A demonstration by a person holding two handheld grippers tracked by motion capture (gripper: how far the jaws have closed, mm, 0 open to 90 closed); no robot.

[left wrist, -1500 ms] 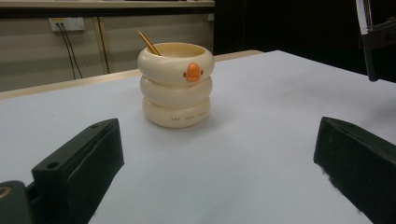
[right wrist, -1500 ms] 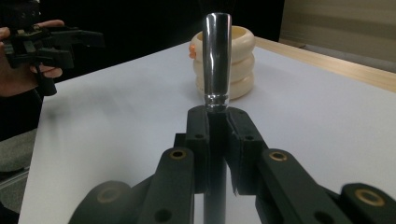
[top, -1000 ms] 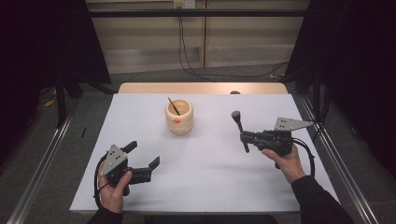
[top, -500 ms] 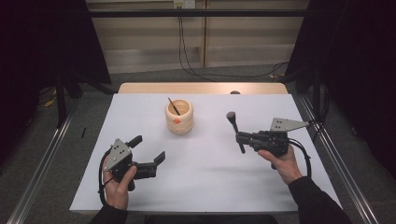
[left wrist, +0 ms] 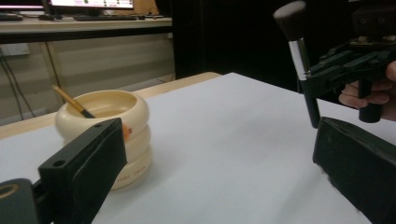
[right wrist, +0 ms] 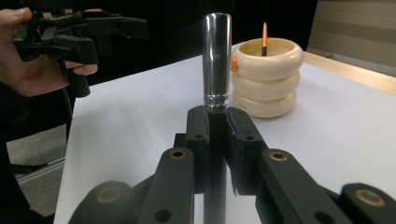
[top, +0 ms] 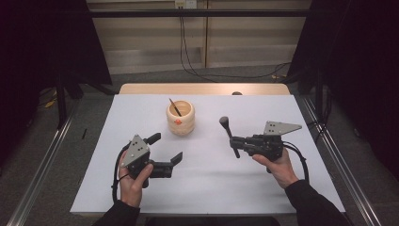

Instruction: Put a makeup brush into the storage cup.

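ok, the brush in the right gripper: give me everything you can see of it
The brush is a makeup-style one: a dark rounded bristle head, a shiny silver metal ferrule and a thin black handle. The right gripper is shut on the handle just below the ferrule, pads on both sides. It is held off the white table, bristles up and tilted toward the cream ringed pot, which it does not touch. Nothing else touches it.
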